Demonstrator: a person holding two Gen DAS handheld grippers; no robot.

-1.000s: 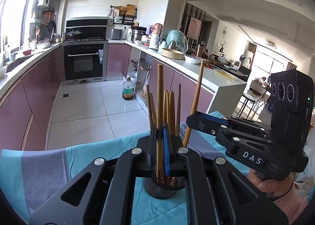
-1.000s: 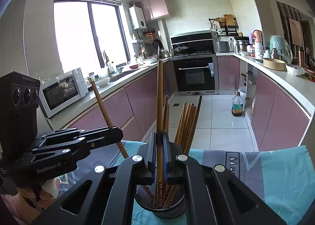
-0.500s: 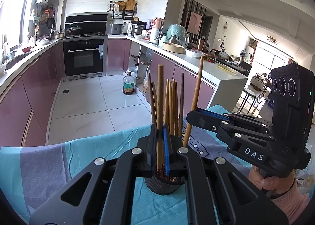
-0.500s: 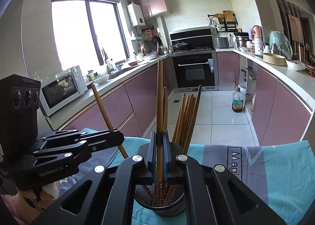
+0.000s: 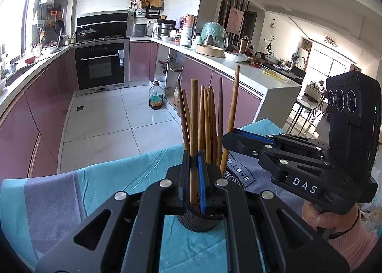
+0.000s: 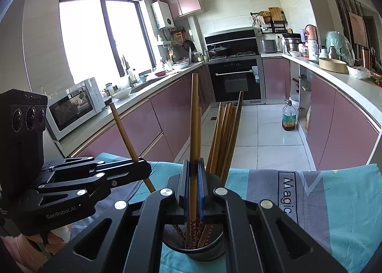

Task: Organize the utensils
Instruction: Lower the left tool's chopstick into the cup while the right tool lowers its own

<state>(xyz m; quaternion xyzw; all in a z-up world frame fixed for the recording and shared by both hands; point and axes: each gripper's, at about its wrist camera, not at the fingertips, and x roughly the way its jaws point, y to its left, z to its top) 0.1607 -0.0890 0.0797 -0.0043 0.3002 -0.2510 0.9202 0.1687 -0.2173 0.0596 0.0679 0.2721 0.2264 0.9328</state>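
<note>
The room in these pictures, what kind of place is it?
A home kitchen, most likely: a built-in oven, a microwave on the counter, and pink cabinets along the walls.

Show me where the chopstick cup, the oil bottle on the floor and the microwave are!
chopstick cup (image 6: 194, 252): right wrist view, on its mesh front wall.
oil bottle (image 6: 289, 119): right wrist view, on its label.
microwave (image 6: 71, 108): right wrist view, on its glass door.
</note>
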